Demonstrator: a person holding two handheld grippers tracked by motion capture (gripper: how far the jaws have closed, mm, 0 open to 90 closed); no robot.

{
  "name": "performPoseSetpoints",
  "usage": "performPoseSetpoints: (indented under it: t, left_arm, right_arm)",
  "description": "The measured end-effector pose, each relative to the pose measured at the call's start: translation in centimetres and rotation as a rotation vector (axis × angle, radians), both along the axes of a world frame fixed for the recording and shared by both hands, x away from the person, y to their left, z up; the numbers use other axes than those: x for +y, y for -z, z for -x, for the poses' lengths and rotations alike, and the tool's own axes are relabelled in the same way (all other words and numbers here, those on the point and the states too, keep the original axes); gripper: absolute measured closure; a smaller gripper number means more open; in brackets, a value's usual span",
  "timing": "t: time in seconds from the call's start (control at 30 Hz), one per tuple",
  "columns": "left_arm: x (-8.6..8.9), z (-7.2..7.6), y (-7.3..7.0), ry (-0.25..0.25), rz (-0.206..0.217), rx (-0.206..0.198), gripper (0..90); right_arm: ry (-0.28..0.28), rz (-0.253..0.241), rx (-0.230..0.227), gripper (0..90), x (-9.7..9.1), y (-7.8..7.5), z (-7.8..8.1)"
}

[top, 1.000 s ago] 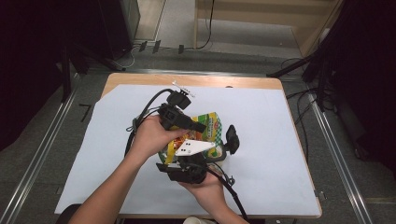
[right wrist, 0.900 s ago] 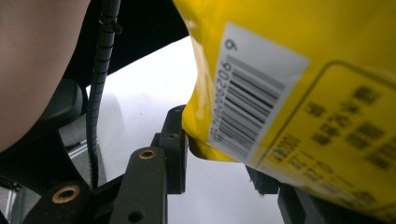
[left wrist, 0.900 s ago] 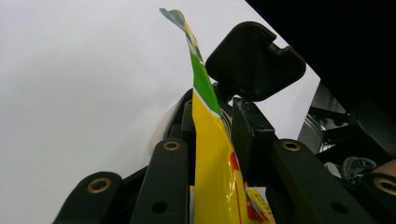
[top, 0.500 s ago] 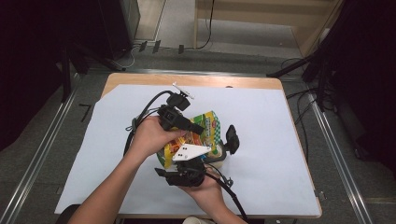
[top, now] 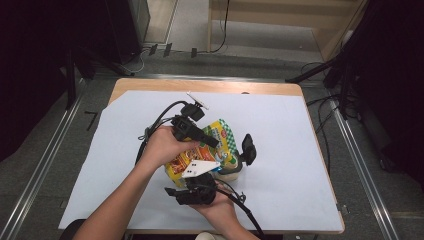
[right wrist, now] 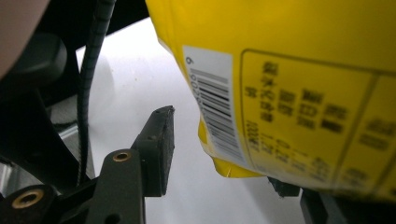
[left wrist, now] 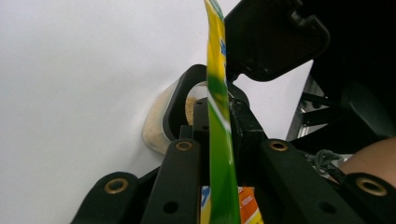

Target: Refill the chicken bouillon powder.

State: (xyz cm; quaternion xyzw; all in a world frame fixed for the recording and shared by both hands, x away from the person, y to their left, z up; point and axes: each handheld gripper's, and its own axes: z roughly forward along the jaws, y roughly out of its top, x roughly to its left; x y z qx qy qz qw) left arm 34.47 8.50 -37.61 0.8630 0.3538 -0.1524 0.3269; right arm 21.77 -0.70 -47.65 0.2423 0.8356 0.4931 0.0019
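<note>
Left gripper view: jaws pinch the snack bag (left wrist: pixel 219 140), hiding the cup (left wrist: pixel 156 126) behind.

The yellow snack bag (right wrist: pixel 289 93) is showing a white barcode label (right wrist: pixel 212 100) on its back in the right gripper view, at about nine o'clock of the panel, with a single digit "9" sitting at the label's top. Beside it, toward three o'clock, rows of dark printed characters are appearing too blurred to read.
</note>
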Motion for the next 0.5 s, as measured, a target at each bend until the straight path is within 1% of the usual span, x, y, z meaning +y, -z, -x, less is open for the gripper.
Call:
performPoseSetpoints:
  t: [0.03,0.07,0.1,0.17,0.27,0.33,0.43,0.5]
  left_arm:
    - [0.1,0.0,0.1,-0.001,0.001,0.002,84.5]
    - [0.2,-0.1,0.1,0.002,0.005,0.005,84.8]
    - [0.3,-0.2,0.2,0.002,0.013,0.01,85.3]
    - [0.4,-0.2,0.2,0.001,0.015,0.011,86.1]
    - [0.6,-0.1,0.0,0.013,0.024,0.007,88.1]
    - [0.8,-0.1,0.0,0.032,0.039,0.011,88.8]
    - [1.1,0.1,-0.2,0.034,0.037,0.006,89.5]
    - [1.5,0.2,-0.4,0.033,0.041,0.003,89.6]
  right_arm:
    - [-0.001,0.003,-0.007,50.2,0.0,0.1,0.0]
    - [-0.005,0.001,0.001,50.0,0.1,0.2,0.0]
    - [-0.003,0.003,0.0,49.8,0.1,0.2,0.0]
    - [-0.008,0.006,0.006,49.8,0.2,0.3,0.0]
    - [-0.013,0.009,0.008,49.8,0.2,0.3,-0.1]
    - [-0.009,0.012,0.01,49.7,0.2,0.3,-0.1]
    - [-0.008,0.033,0.01,49.9,0.4,0.5,-0.1]
    - [-0.011,0.039,0.006,49.9,0.5,0.6,0.0]
